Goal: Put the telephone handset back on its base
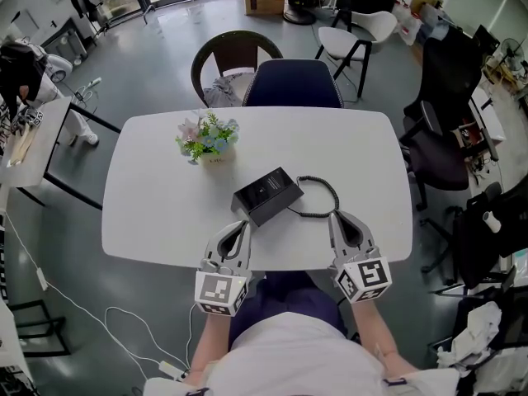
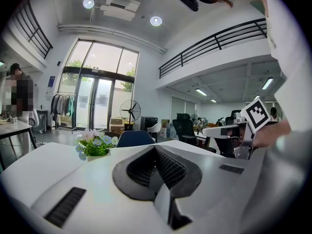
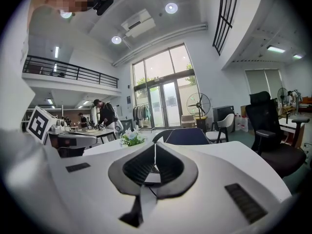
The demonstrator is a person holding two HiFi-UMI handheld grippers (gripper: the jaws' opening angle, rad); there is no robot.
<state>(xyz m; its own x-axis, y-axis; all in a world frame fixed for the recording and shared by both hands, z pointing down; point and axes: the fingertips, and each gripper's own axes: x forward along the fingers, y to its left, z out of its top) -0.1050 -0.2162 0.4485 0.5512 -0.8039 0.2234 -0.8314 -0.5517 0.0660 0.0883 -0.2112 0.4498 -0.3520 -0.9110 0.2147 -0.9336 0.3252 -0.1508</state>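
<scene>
A black telephone (image 1: 266, 195) lies in the middle of the white table (image 1: 157, 188), and its coiled cord (image 1: 320, 195) loops off to the right. It reads as one dark block; I cannot make out the handset apart from the base. My left gripper (image 1: 245, 223) hovers at the near table edge, just in front of the phone's left corner, shut and empty. Off to the right, my right gripper (image 1: 336, 215) sits by the end of the cord, also shut with nothing in it. Both gripper views show the jaws met, left gripper (image 2: 155, 147) and right gripper (image 3: 155, 146), and neither view shows the phone.
A small pot of flowers (image 1: 208, 137) stands at the back left of the table, and shows as flowers (image 2: 95, 143) and flowers (image 3: 131, 137). A blue chair (image 1: 292, 83) is tucked in at the far side. Black office chairs (image 1: 445, 130) stand to the right. A side desk (image 1: 29, 147) is on the left.
</scene>
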